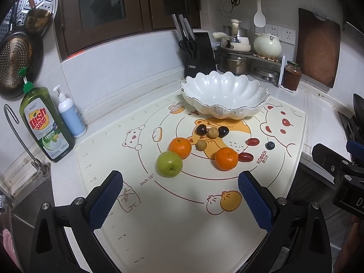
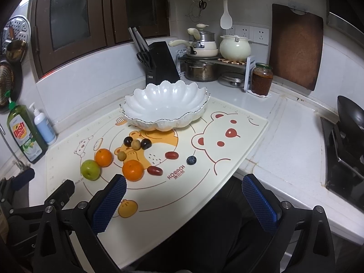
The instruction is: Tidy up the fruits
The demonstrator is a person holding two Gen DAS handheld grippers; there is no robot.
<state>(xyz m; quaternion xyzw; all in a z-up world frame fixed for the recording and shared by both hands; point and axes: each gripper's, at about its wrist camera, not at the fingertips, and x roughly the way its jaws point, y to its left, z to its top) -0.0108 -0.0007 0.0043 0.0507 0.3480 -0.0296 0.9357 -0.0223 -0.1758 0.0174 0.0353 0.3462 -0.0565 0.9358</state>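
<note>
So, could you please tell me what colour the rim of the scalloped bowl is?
The bowl is white with a thin dark line along its rim, shown best in the right wrist view.

This is a home kitchen. A black knife block (image 2: 162,62) with steel-handled knives and scissors stands against the white tiled wall, beside a metal rack (image 2: 213,60) carrying cream enamel pots and a steel saucepan. A brown wooden cutting board (image 2: 295,45) leans by wall sockets, and a white rice paddle (image 2: 226,16) hangs from hooks. A green dish soap bottle (image 1: 45,125) stands near a curved tap (image 1: 16,127); a black gas hob (image 2: 345,157) sits at the white desk's (image 2: 284,136) edge.
</note>
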